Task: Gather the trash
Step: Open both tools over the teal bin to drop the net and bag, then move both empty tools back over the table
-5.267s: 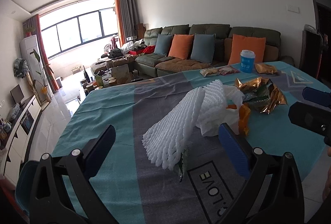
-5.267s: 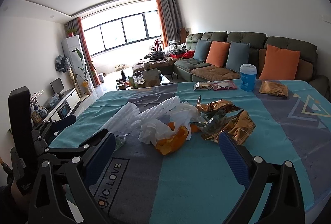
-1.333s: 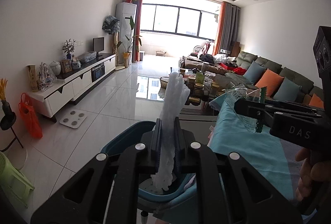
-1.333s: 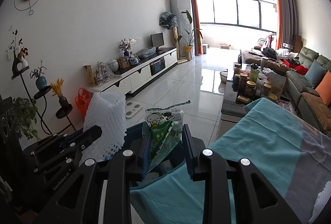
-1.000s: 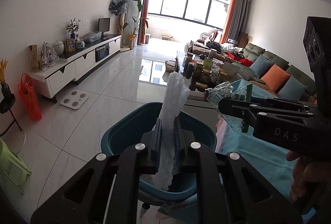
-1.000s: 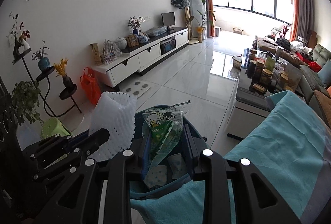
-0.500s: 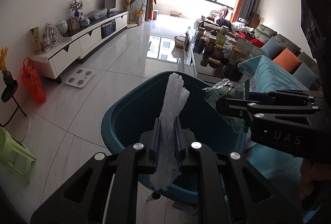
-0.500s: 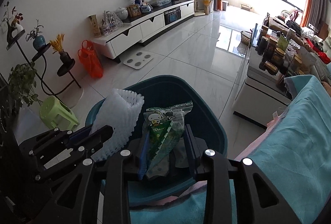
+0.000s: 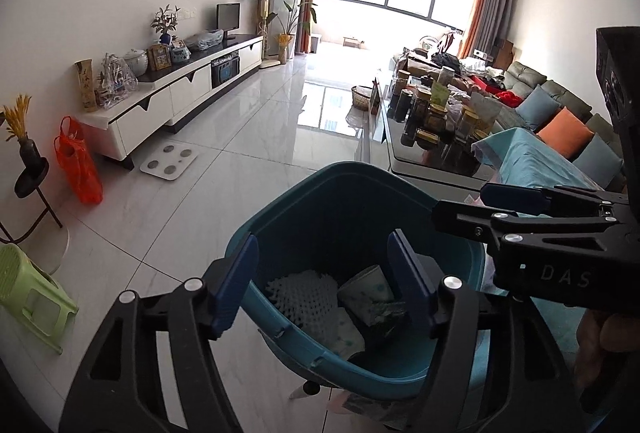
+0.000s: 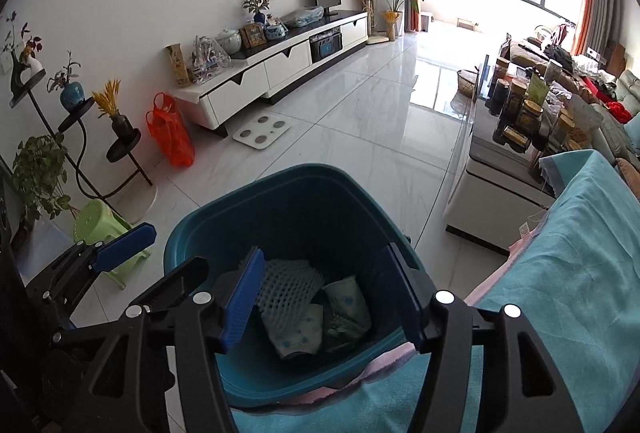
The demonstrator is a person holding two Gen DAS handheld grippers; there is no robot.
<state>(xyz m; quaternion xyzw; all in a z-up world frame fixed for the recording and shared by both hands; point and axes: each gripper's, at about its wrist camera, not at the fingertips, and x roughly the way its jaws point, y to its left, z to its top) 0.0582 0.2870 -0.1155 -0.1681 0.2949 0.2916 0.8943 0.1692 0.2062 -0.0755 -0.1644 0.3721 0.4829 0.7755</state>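
Note:
A teal bin [image 9: 352, 173] stands on the floor by the table, right under both grippers. Inside lie the white foam net [image 9: 304, 293], paper cups [image 9: 366, 287] and a crumpled green snack packet [image 9: 386, 313]. My left gripper [image 9: 320, 273] hangs over the bin's near rim, its jaws opening with nothing between them. My right gripper [image 10: 326, 285] is above the bin [image 10: 240, 201] too, jaws opening and empty; below it I see the foam net [image 10: 288, 285], cups [image 10: 348, 301] and packet [image 10: 344, 327]. The right gripper [image 9: 472, 205] shows at the right of the left wrist view.
The teal-clothed table [image 10: 560, 273] edges the bin on the right. A green stool [image 10: 96, 221], orange bag [image 10: 170, 137], plant stand [image 10: 80, 153], floor scale [image 10: 262, 131] and white TV cabinet [image 10: 272, 69] lie to the left. A jar-laden coffee table [image 9: 432, 137] and a sofa [image 9: 560, 113] sit beyond.
Both grippers sank toward the bin and their jaws spread. The foam net left the left gripper and the green packet left the right one; both now lie in the bin.

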